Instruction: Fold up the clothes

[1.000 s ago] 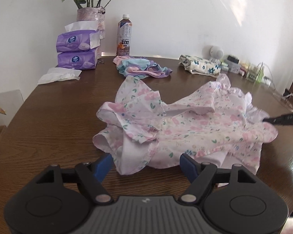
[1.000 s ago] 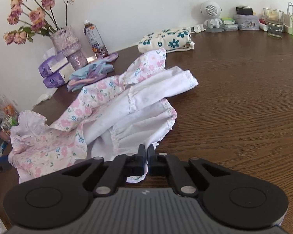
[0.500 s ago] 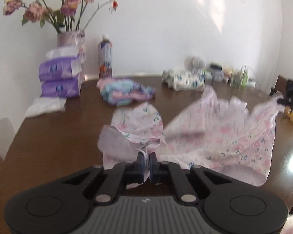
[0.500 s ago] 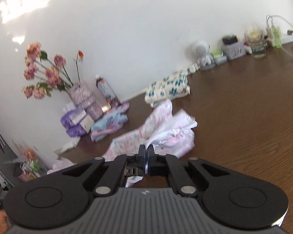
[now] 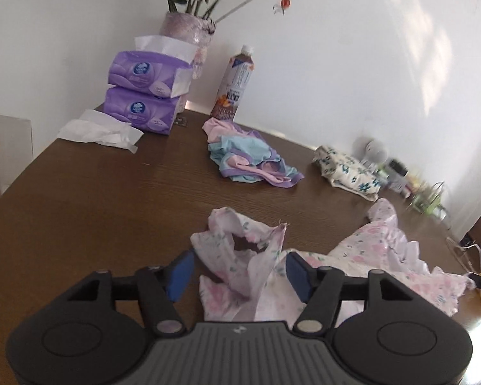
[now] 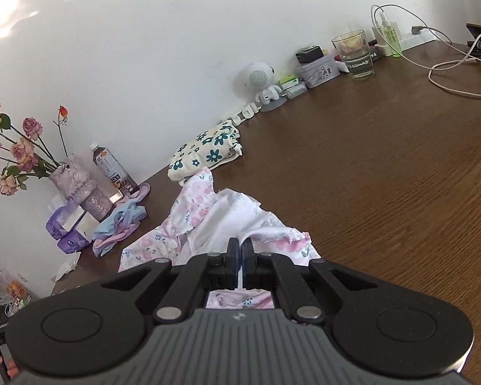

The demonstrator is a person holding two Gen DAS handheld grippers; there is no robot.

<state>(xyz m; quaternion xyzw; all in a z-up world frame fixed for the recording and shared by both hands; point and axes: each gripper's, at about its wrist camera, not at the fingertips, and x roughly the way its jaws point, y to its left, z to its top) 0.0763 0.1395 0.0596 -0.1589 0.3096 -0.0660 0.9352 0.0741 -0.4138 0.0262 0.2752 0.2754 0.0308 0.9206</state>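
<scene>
The right gripper (image 6: 240, 258) has its 2 fingers pressed together on a white hem of the floral dress (image 6: 205, 224), probably to anchor that edge while the cloth gets spread for folding. The left gripper (image 5: 239, 271) stands wide, its blue pads (image 5: 180, 271) either side of a crumpled ruffle without touching it, likely letting go or choosing a new hold. The dress lies bunched on the near part of the brown table (image 5: 96, 192). Only the right view shows the glass (image 6: 356, 54) and cables far right; only the left view shows the loose tissue (image 5: 99, 131) far left.
</scene>
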